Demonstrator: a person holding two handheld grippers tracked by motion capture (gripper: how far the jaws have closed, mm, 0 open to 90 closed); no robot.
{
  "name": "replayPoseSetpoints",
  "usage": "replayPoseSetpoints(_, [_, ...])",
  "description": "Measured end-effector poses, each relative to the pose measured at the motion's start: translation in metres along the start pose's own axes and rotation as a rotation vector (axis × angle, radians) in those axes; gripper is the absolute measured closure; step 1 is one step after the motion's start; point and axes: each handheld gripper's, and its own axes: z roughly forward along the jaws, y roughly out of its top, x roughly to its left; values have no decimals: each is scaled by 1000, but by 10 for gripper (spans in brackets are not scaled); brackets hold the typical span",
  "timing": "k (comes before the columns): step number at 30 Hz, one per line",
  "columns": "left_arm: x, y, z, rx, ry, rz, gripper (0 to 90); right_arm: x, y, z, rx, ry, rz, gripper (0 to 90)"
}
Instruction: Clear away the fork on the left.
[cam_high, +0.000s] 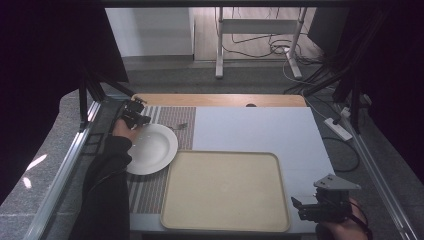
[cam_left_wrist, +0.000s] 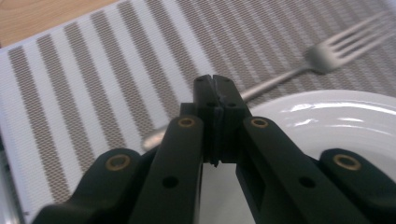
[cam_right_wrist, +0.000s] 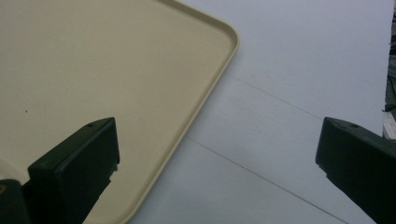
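At the upper left of the high view, the left gripper (cam_high: 134, 116) sat at the far rim of a white plate (cam_high: 150, 148) on a striped placemat (cam_high: 175, 120). In the left gripper view its jaws were pressed together with no gap, nothing visibly between them, and a fork (cam_left_wrist: 322, 58) lay on the placemat just beyond, its handle running behind the tips. At the lower right, the right gripper (cam_high: 305, 207) hovered beside a beige tray (cam_high: 225, 192) on the desk (cam_high: 260, 130), its jaws spread wide and empty.
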Motion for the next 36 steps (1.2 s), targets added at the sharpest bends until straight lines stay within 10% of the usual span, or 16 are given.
replayPoseSetpoints(9, [12,8,31,120,73,-27,883,0,0,0,-1,6,1,3])
replayPoseSetpoints(14, [16,8,30,138,29,-73,885,-1,0,0,0,8,3,3])
replayPoseSetpoints(27, [20,7,22,161,-23,-22,880,0,0,1,6,8,0,3])
replayPoseSetpoints(36, [-5,34,16,74,-111,67,432,1,0,1,7,11,-2,3])
